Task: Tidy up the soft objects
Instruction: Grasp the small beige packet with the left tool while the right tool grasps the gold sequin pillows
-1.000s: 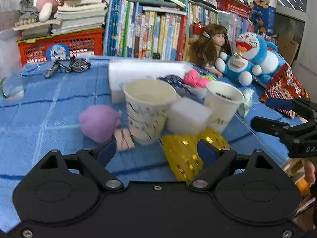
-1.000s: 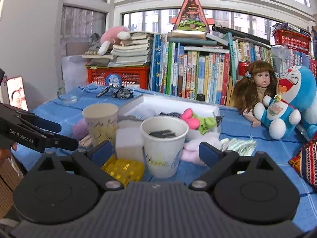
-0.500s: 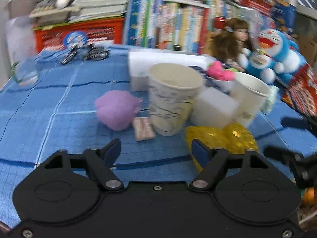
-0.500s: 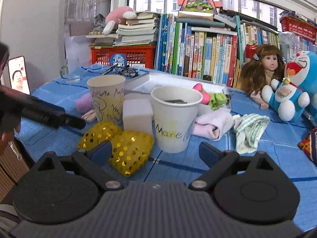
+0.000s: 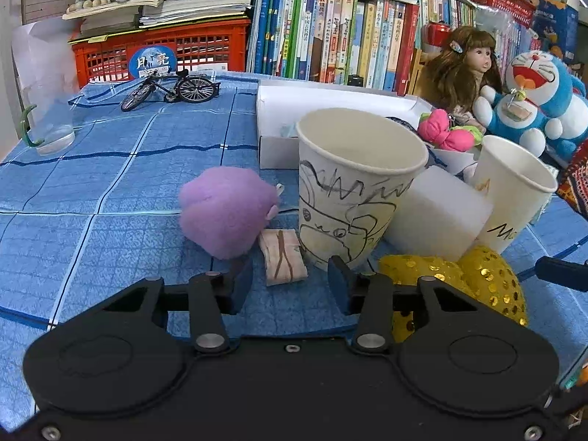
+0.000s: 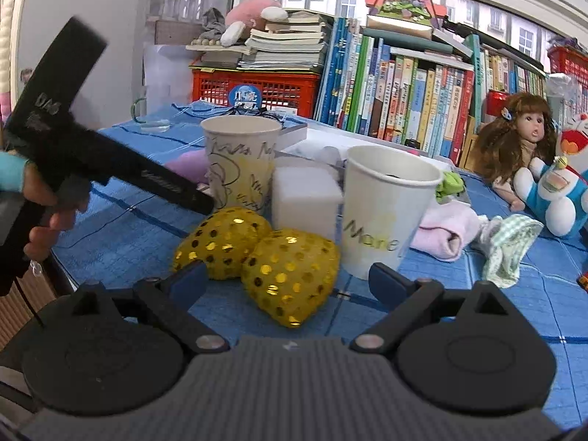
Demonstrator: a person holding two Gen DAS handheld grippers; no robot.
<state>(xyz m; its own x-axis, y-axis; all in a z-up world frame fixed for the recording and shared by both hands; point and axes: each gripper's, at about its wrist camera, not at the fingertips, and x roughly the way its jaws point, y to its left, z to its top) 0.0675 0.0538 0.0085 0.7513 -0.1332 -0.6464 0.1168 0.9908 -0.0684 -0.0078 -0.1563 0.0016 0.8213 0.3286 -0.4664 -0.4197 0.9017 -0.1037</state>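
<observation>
Sorting has barely begun: soft items lie loose on the blue-clothed counter [image 5: 92, 191], and only a pink toy [image 5: 443, 134] sits in the white box [image 5: 330, 99]. The left gripper [image 5: 290, 284], fingers closing with nothing pressed between them, hovers at a small tan pad [image 5: 281, 255] beside a purple plush [image 5: 226, 211]. The right gripper [image 6: 284, 281], fingers apart, frames a gold sequin heart [image 6: 290, 268]. Two paper cups [image 6: 239, 161] and a white foam block [image 6: 305, 194] crowd both approaches; a pink cloth [image 6: 446, 229] and checked cloth [image 6: 509, 244] wait nearby.
</observation>
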